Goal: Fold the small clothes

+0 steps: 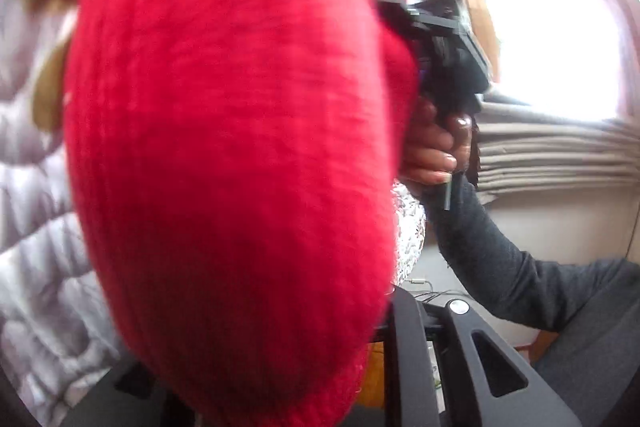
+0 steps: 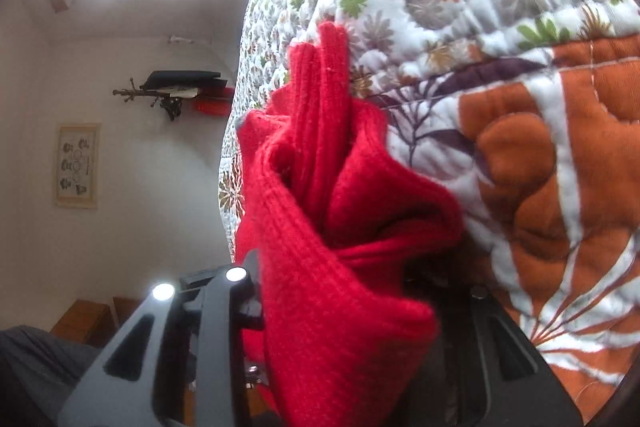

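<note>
No writing, brand or number could be read anywhere. The framed print (image 2: pixel 77 165) on the wall carried small dark figures, too tiny to tell whether any of them were letters.

Floral quilt (image 2: pixel 460 7) with orange patch at right; framed print (image 2: pixel 77 165) on pale wall; wall rack (image 2: pixel 172 93) bearing dark items; bright window (image 1: pixel 552 43) above stacked grey folded fabric (image 1: pixel 560 159); pale quilted bedding (image 1: pixel 36 247) at left.

Left gripper's (image 1: pixel 384 311) jaws hidden behind the blurred red knit garment (image 1: pixel 240 155).
</note>
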The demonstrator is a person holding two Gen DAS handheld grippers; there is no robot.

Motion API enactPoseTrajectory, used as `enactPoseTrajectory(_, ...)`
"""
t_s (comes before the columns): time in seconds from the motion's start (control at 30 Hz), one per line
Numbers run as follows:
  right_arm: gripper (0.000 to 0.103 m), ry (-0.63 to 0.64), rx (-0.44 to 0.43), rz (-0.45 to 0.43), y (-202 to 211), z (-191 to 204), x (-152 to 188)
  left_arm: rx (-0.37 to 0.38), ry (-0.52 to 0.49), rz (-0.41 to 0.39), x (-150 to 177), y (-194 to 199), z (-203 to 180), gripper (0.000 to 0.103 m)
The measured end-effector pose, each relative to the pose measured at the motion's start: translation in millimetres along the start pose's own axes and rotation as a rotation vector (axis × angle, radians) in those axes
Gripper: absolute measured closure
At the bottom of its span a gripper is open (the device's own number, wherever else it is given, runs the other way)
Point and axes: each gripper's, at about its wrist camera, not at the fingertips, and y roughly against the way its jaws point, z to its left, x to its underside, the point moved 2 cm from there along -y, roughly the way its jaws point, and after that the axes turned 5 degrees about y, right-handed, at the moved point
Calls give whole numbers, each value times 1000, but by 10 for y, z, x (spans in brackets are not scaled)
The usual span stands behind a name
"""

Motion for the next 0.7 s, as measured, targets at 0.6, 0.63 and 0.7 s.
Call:
enactPoseTrajectory(0.6,69,224,-44,202,-2331,1491,119,-151,132,-230,1053,1514,630,86)
enactPoseTrajectory(0.63,66,221,-17,205,-2418,1476,113,-162,170,-246,1046,1373,749,80)
enactPoseTrajectory(0.7,61,173,16,198,-2453,1426,77,-117,218,-274,1117,1309,922,75)
